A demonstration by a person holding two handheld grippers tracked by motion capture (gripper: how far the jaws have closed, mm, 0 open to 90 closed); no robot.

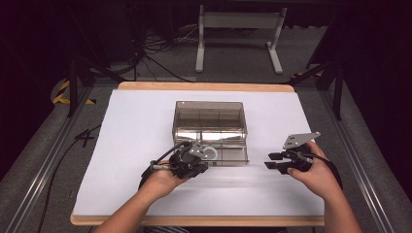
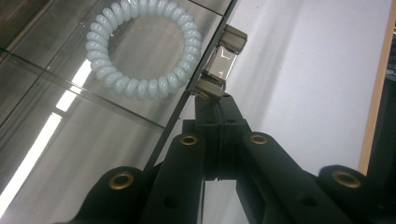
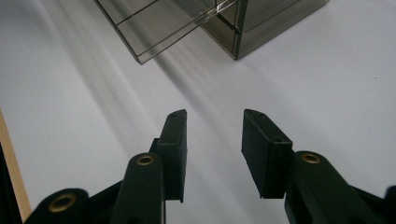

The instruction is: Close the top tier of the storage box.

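Left gripper [image 2: 219,105] at the drawer
Jaws clenched on the smoky clear-plastic drawer's handle [image 2: 220,65] by the near edge; pale coiled hair tie [image 2: 142,49] inside; right gripper [image 3: 212,140] released.

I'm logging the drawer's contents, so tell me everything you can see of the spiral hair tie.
The spiral hair tie is a pale, whitish coil closed into a ring, plastic by its gloss. It lies flat on the clear floor of the pulled-out drawer, near the front wall and its handle. Nothing grips it; the left gripper is shut at the handle beside it.
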